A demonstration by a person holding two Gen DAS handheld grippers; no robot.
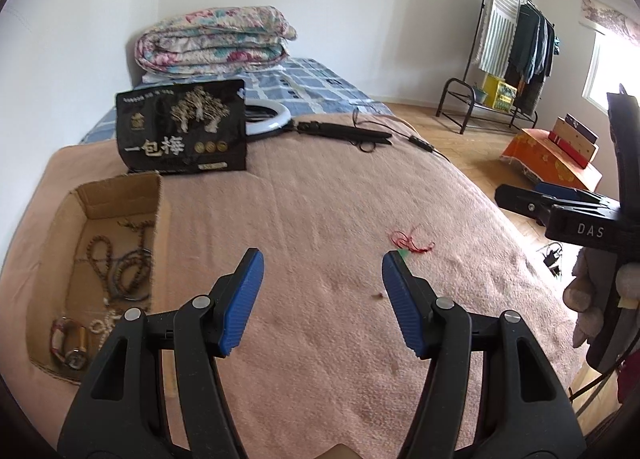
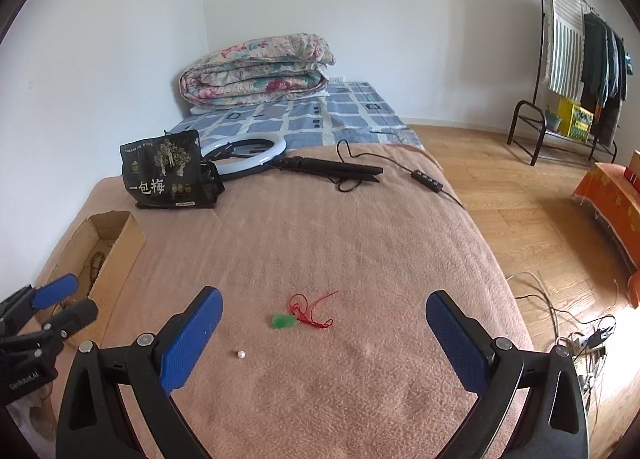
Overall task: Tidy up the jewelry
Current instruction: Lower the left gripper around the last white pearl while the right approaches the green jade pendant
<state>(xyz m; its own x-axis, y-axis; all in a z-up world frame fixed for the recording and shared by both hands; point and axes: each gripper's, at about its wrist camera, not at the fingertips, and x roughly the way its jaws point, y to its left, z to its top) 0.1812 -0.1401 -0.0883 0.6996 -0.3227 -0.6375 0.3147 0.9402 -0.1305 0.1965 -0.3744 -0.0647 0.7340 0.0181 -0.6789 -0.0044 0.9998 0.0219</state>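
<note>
Both wrist views, one moment of jewelry sorting on a bed covered by a pink blanket point(image 2: 360, 239). The right tongs point(image 2: 324, 323) are standing released, jaws spread wide and empty, framing a green pendant point(image 2: 282, 321) that is lying flat on the blanket with its red cord point(image 2: 312, 313) looping loosely beside and behind it. A single white pearl point(image 2: 240, 354) is resting just beside the pendant, nearer the camera and apart from it. The left tongs point(image 1: 322, 291) are likewise released and grasping nothing, pointing at bare blanket with the cord just off the right pad's tip. A cardboard box point(image 1: 120, 195) at the left edge of the bed is already holding beaded bracelets point(image 1: 120, 267) and other pieces, and is probably the destination.

Handling, as judged: the pendant is looking light, hard and smooth, likely slippery between flat pads and possibly brittle if dropped. The cord is soft and limp, so it will be trailing when lifted. Gripping across the pendant's flat faces, or pinching the knotted cord just where it meets the stone, seems safest. The pearl is likely to roll under a touch.
</note>
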